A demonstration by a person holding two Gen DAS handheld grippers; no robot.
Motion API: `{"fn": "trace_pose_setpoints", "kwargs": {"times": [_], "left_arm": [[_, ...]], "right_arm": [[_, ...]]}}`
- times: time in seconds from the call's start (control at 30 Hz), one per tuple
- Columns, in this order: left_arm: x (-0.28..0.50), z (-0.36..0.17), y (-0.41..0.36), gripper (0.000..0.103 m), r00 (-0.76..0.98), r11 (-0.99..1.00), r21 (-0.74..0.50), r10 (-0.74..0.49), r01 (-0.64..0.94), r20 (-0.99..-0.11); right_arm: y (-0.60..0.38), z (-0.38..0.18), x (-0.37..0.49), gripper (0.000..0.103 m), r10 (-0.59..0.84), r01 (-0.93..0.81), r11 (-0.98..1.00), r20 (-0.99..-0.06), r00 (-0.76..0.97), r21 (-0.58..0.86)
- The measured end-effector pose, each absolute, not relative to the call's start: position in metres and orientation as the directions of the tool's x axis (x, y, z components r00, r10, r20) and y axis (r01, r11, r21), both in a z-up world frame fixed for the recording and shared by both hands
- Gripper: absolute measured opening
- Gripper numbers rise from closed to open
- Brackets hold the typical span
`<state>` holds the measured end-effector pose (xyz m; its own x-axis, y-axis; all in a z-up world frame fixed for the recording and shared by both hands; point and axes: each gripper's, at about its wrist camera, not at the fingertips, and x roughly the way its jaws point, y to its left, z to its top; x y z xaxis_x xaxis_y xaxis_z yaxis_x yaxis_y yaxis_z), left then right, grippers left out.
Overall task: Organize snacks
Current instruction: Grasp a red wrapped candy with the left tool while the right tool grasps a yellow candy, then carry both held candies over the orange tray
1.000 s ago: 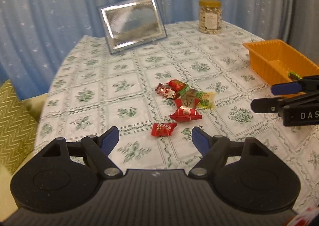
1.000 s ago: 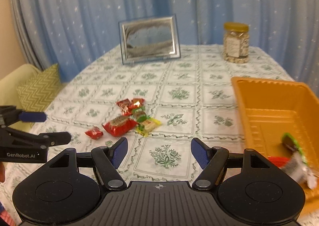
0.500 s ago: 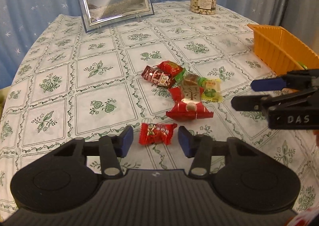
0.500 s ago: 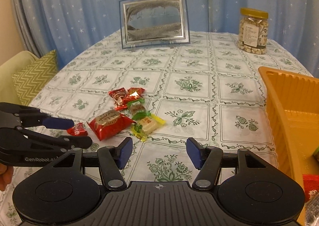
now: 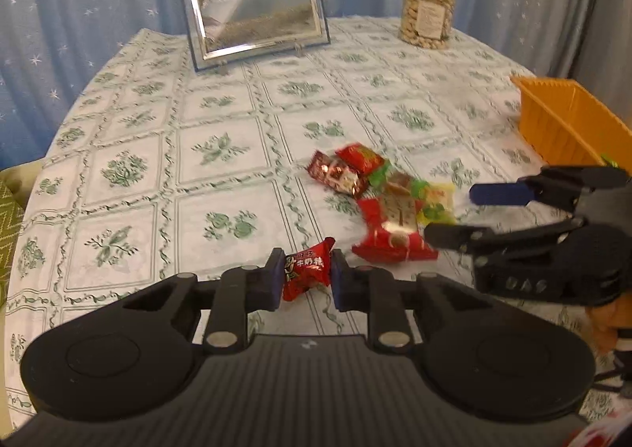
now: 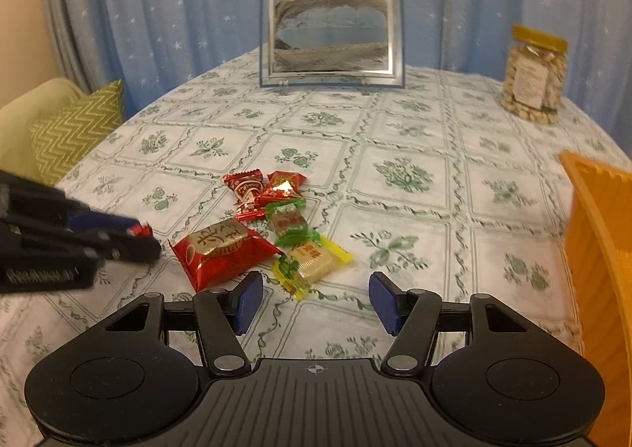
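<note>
From the left wrist, the left gripper [image 5: 307,278], wide open a second ago, has closed onto the small red candy [image 5: 307,273] on the tablecloth [image 5: 221,186]. From the right wrist, the right gripper [image 6: 312,305], narrowed slightly, stands apart and empty near the yellow-wrapped sweet [image 6: 312,259], seemingly not touching.

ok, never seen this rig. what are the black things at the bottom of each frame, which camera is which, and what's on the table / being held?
No robot here: a person holds a two-finger gripper in each hand, and a fisheye camera on each looks along its fingers.

Left wrist view: the left gripper has closed on a small red candy. The right gripper shows from the side.

Right wrist view: the right gripper is open and empty, just short of a yellow-wrapped sweet.

On the tablecloth: a pile of wrapped snacks, an orange tray, a jar of nuts and a picture frame.
</note>
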<state>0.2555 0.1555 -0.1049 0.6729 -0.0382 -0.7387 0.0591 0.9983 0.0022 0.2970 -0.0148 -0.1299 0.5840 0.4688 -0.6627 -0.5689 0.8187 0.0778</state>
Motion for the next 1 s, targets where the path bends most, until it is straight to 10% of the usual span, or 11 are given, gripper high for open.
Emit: {"fn": "trace_pose_setpoints", "kwargs": {"times": [1.0], "left_arm": [[0.229, -0.084, 0.114, 0.021, 0.69, 0.996, -0.027, -0.075, 0.08, -0.72]], "right_arm": [[-0.044, -0.115, 0.255, 0.029, 0.395, -0.494, 0.868, -0.659, 0.64, 0.04]]}}
